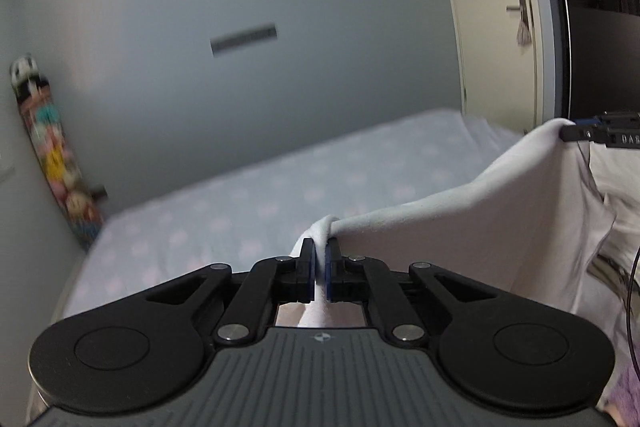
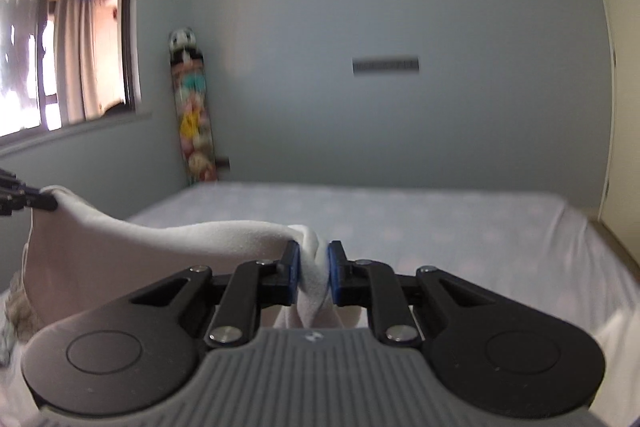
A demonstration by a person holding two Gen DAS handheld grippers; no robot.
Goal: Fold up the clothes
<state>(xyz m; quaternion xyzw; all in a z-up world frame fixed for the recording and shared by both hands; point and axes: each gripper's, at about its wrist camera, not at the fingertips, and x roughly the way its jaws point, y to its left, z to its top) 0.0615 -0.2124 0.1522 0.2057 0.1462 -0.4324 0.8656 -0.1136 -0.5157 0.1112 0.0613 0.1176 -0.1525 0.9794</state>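
**Slack garment held aloft could slip or land crooked**

Both the left gripper [image 1: 319,269] and the right gripper [image 2: 313,277] have their jaws clamped on bunched corners of the white garment [image 1: 480,227], which hangs between them above the bed [image 2: 400,227]. The right-hand pinch looks thick and rolled; a tug may pull it free. The top edge sags, so uneven lowering likely leaves creases.

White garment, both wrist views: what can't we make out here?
- White garment: type unknown; its lower part hangs behind the left gripper body, and behind the right gripper body in the right wrist view.
- Dark wall plaque: blurred, unreadable.
- Bed print: motion-blurred.
- Item on door handle: too small.
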